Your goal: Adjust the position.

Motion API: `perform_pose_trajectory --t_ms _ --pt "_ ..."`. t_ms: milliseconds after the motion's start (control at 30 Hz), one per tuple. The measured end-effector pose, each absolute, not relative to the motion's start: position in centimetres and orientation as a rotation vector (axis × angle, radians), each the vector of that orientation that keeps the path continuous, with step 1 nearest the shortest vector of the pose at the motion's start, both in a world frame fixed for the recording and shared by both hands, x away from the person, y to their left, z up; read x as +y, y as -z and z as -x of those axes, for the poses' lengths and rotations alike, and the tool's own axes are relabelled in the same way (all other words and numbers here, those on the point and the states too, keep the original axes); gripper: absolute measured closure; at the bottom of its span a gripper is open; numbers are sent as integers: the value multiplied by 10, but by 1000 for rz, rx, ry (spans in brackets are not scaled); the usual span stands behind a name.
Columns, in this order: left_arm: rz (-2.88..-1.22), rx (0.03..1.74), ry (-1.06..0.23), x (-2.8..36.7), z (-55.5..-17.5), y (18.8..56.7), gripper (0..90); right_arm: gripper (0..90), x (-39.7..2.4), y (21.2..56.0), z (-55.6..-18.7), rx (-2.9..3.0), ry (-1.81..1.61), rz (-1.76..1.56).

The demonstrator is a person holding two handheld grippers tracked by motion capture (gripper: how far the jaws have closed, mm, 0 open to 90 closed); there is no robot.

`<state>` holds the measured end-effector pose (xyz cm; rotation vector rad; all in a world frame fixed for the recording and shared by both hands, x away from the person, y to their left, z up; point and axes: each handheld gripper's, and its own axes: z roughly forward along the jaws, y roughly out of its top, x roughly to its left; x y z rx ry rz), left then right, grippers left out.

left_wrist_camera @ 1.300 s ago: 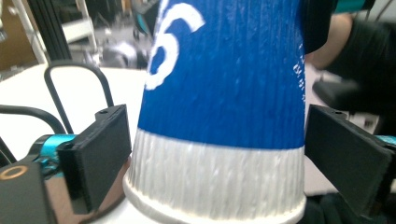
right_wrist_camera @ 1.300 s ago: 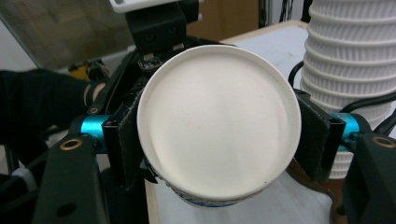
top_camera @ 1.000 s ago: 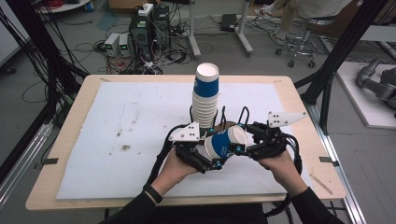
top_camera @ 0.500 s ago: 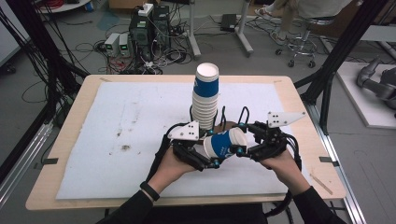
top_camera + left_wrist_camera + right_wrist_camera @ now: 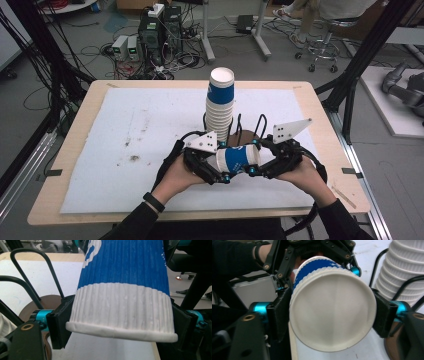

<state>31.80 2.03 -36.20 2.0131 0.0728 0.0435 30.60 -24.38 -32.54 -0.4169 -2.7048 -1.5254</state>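
Both hands barely shift since earlier, but both sets of jaws have just been closing on the blue-and-white ribbed paper cup (image 5: 239,159); left gripper (image 5: 120,327) clamps its rim end, right gripper (image 5: 332,317) its base, held sideways over the table's front edge, near the tall cup stack (image 5: 220,102); pull straight apart w/o crushing.

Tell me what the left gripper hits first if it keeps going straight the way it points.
Likely the right gripper: the left gripper points at it along the lying paper cup that both clamp between them. Depth beyond that is unclear.

Both the left gripper (image 5: 226,176) and the right gripper (image 5: 254,171) have just been closing on the blue-and-white cup (image 5: 239,159)
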Motion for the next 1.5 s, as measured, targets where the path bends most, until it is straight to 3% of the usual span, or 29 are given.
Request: perform_pose_trajectory --t_ms 300,400,500,800,1167,1500 --pt "-1677 167 14 32 -320 363 110 289 -258 330 -312 -2490 1787 425" --pt "-1657 163 18 34 -320 361 110 289 -258 332 -312 -2459 1822 431" --pt "-1646 159 21 37 -320 360 162 290 -258 335 -312 -2414 1846 423" --pt "-1677 143 32 43 -323 357 193 245 -255 337 -311 -2482 1778 431" --pt "-1904 55 -22 32 -318 351 202 215 -246 326 -303 -2729 1598 321" --pt "-1800 53 -21 34 -316 348 179 282 -244 334 -308 -2717 1524 264"
